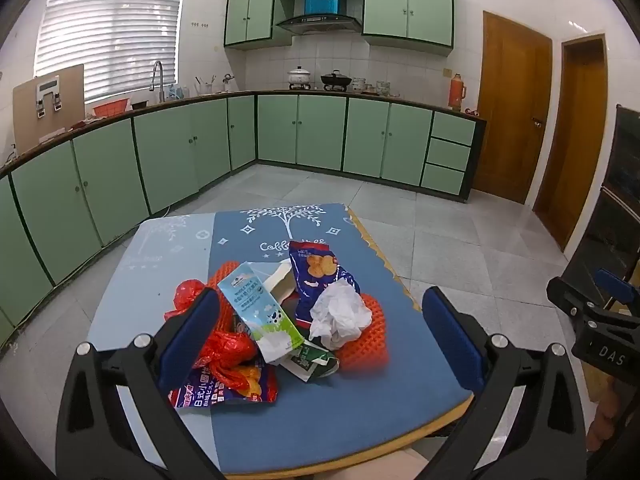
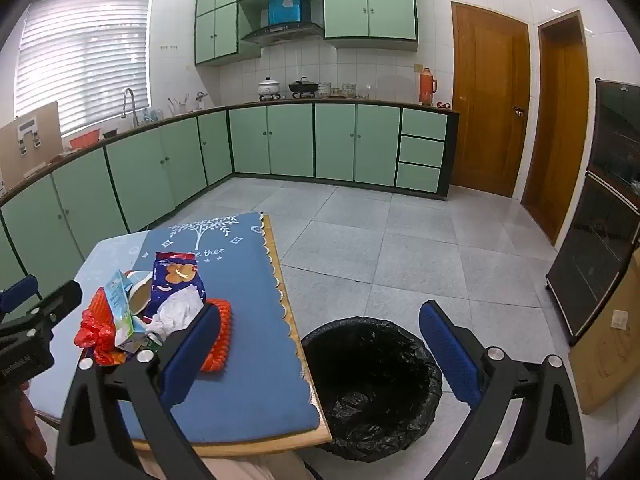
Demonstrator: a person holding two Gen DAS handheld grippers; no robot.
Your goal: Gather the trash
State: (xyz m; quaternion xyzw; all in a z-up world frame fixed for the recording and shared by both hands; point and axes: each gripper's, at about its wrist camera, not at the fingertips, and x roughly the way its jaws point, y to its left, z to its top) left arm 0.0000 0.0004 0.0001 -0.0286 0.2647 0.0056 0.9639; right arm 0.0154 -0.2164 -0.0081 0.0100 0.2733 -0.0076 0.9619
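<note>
A heap of trash lies on the blue table mat [image 1: 328, 412]: a milk carton [image 1: 262, 312], a crumpled white tissue [image 1: 340, 314], a blue snack bag [image 1: 314, 272], red plastic wrap [image 1: 224, 350], a flat snack packet [image 1: 224, 390] and an orange foam net [image 1: 370, 340]. My left gripper [image 1: 320, 340] hovers in front of the heap, open, nothing between its blue pads. My right gripper [image 2: 320, 354] is open over the table's right edge. Below it on the floor stands a bin with a black liner [image 2: 372, 384]. The heap [image 2: 160, 308] shows at left in the right wrist view.
The table [image 2: 280, 446] has a wooden rim at its near and right sides. Green kitchen cabinets [image 1: 300, 132] line the far walls, two wooden doors [image 1: 512, 108] stand at right, and a dark cabinet [image 2: 600, 216] is on the far right. Grey tiled floor [image 2: 400, 248] spreads beyond.
</note>
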